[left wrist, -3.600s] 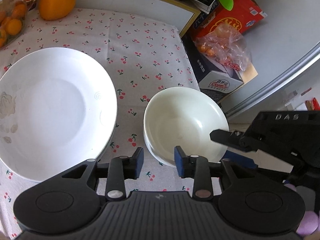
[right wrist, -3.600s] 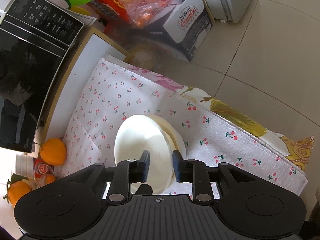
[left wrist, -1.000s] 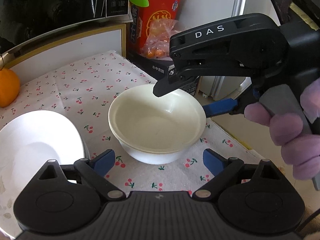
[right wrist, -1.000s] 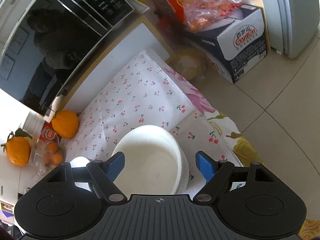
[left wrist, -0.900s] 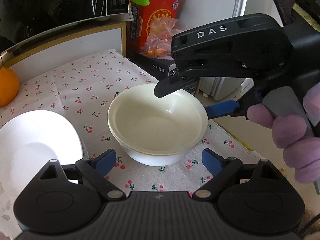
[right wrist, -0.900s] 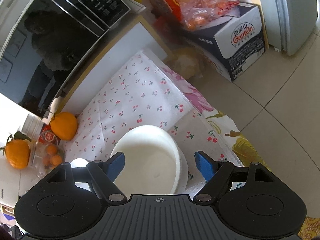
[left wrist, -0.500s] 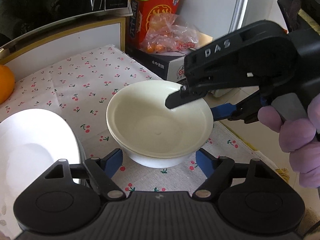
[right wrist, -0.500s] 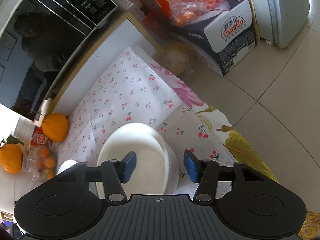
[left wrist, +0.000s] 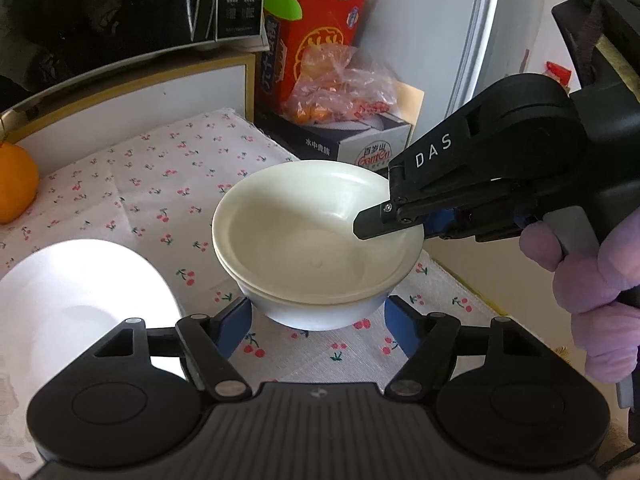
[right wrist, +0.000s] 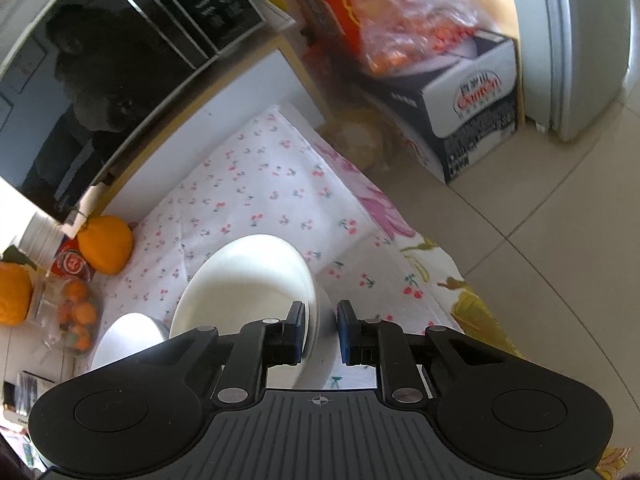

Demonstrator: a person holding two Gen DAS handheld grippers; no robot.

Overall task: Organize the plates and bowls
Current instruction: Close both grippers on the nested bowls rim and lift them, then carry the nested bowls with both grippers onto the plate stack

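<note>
The right gripper jaws have just been closing and now pinch the top bowl's right rim, hiding it. The left gripper jaws have been narrowing and straddle the lower bowl's base; contact is unclear. The plate is cut off at near left.

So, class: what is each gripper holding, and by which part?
Right gripper pinches the top bowl by its rim. Left gripper straddles the stack's base, holding nothing.

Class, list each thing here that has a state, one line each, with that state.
Stacked cream-white bowls: nested, upright, empty, on the cherry-print cloth.
Right gripper: jaws just closing, shut on the top bowl's rim.
Left gripper: jaws just closing, open around the stack's base.
White ceramic plate: flat, empty.
</note>
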